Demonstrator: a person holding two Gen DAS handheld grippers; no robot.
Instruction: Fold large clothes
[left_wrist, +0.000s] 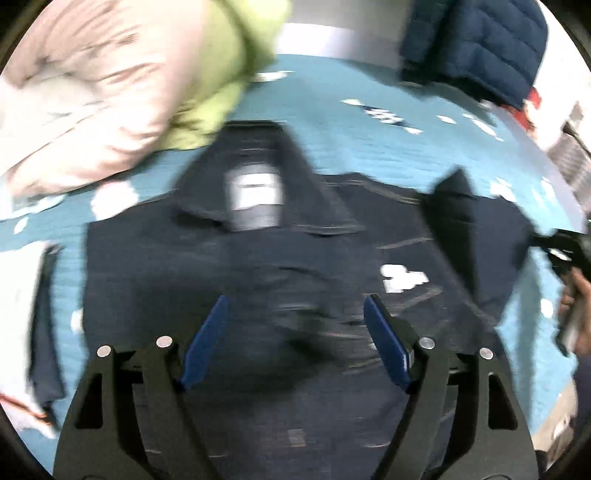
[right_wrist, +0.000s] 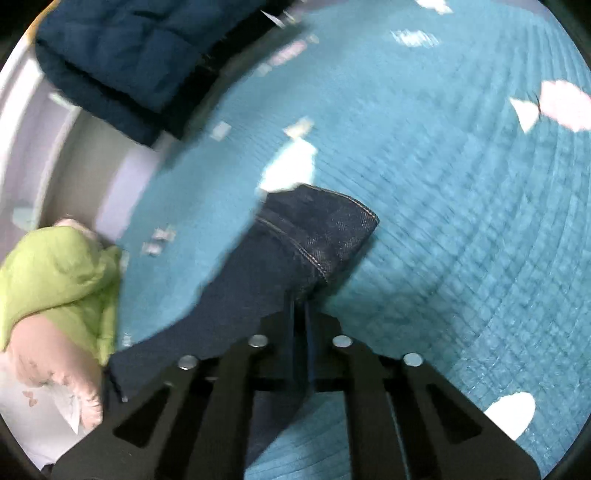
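The right gripper (right_wrist: 300, 295) has its jaws together, clamped on the sleeve (right_wrist: 295, 251) of a dark denim jacket (left_wrist: 280, 280). The stitched cuff (right_wrist: 328, 229) lies just ahead of the fingertips, and the rest of the sleeve trails back to the gripper's left.

The left gripper (left_wrist: 295, 332) has its jaws apart with nothing between them. It hangs above the jacket body, and its blue pads (left_wrist: 207, 343) frame bare denim.

Position of the work item:
- The jacket lies spread on a teal quilted bedspread (right_wrist: 461, 221), directly below and ahead of the left gripper.
- The collar (left_wrist: 255, 173), with a pale label (left_wrist: 255, 195) inside it, is ahead of the left gripper.
- A white patch (left_wrist: 402, 277) on the fabric is ahead and to its right.

Other items:
- A green garment (left_wrist: 229, 74) and a pale pink one (left_wrist: 92, 92) are piled ahead and to the left of the left gripper.
- A folded navy quilted jacket (left_wrist: 476, 48) sits ahead and to the right.

Task status, as judged from the views:
- The jacket appears laid out flat and facing up.
- One sleeve is gripped; whether it is yet folded across the body cannot be told.
- No body fold is visible.
- Remaining: bring both sleeves inward, then fold the body.

Both views are motion-blurred, so fine detail is uncertain.
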